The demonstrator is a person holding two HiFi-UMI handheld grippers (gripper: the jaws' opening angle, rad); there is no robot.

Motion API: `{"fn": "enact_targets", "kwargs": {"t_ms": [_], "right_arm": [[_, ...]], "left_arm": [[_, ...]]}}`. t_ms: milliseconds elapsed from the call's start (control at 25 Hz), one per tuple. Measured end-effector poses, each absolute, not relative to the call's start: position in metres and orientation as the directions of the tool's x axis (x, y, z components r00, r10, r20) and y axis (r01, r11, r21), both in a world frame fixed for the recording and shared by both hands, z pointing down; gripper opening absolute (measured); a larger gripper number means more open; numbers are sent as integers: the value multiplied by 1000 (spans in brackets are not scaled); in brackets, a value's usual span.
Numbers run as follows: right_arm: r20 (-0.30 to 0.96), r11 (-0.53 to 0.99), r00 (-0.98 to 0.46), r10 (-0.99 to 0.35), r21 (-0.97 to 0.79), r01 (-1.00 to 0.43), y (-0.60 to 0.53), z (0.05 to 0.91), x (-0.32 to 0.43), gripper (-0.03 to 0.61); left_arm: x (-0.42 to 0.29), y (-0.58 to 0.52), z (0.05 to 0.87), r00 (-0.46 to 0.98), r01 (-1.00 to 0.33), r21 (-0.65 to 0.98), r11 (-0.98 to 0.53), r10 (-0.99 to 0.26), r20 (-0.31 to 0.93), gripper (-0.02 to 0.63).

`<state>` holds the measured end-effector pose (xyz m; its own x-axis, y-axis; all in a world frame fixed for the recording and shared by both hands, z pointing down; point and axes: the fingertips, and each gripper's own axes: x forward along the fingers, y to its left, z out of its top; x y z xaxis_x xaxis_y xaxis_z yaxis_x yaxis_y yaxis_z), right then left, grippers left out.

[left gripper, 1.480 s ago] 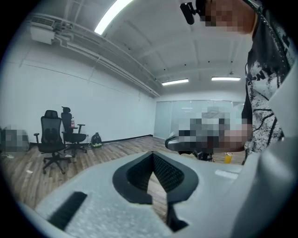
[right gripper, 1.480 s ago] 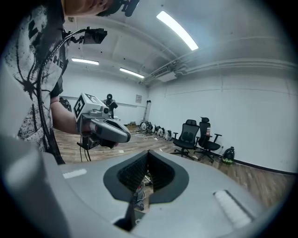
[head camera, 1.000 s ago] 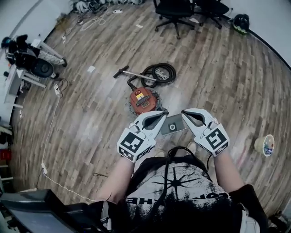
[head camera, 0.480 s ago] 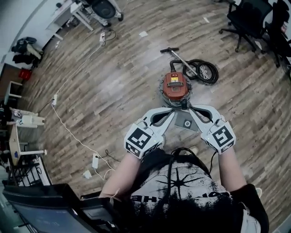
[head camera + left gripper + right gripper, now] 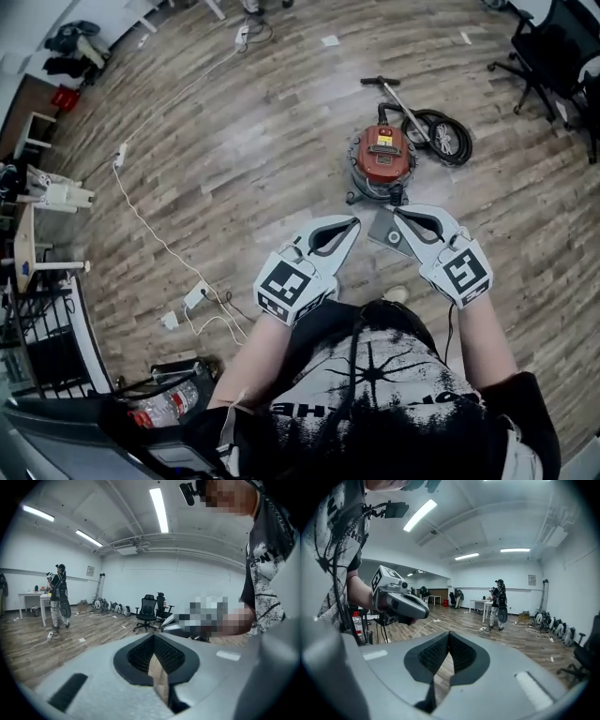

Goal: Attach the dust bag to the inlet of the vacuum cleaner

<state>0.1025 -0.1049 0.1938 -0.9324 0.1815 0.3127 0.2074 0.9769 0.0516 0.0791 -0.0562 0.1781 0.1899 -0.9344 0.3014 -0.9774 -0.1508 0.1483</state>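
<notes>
Just on the person's side of the red vacuum cleaner (image 5: 382,157), the flat grey dust bag (image 5: 386,232) lies on the wooden floor (image 5: 234,169) with its round opening facing up. The left hand-held gripper (image 5: 354,222) hovers nearer the person than the vacuum cleaner, left of the bag, its jaws clenched together on nothing. The right hand-held gripper (image 5: 398,212) points toward the vacuum cleaner from the bag's right. Its tip overlaps the bag's edge in the head view, and its jaws are likewise pressed together and empty. Beyond the vacuum cleaner lies its coiled black hose (image 5: 442,136).
</notes>
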Motion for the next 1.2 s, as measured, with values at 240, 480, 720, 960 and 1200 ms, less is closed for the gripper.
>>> {"fn": "enact_targets", "kwargs": {"t_ms": [240,480,720,960,1200], "right_arm": [[412,997,-911,-21,70,9,-107,211,127,5],[532,995,-841,-97,76,-67,-113,280,164,8],[707,999,-707,-7,43,32,-143,397,197,46],[812,963,-551,192,-48,265,-144,541,197,109],[878,971,-450,163,-63,229,-167,742,196,186]], "left_arm": [[76,-51,195,364,-929,170,-328,-892,266,-6],[93,-61,223,453,-891,190,-412,-832,321,-6],[107,-110,262,430,-903,196,-382,-815,389,-6],[118,-154,341,434,-898,255,-357,-813,388,-3],[124,-195,477,517,-854,185,-486,-761,392,-3]]}}
